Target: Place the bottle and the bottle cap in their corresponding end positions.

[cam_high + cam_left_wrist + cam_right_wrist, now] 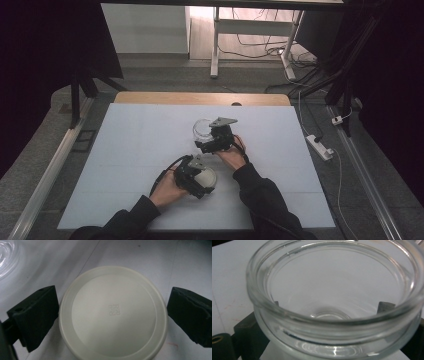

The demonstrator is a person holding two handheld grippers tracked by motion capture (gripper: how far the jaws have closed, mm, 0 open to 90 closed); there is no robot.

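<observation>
A round white lid (113,315) lies flat on the white table cover (125,150). My left gripper (113,302) straddles it, and both black jaws touch its rim from opposite sides. In the high view the lid (207,178) sits at the tip of my left gripper (197,177), in front of the person. A clear, empty glass jar (332,302) with its mouth open fills the space between the jaws of my right gripper (332,340), which press on its sides. In the high view the jar (201,128) is just beyond my right gripper (212,139).
The table's wooden back edge (200,98) shows beyond the white cover. On the floor to the right lies a white power strip (320,146) with cables. White desk legs (215,45) stand farther back. Dark stands (80,90) flank the table.
</observation>
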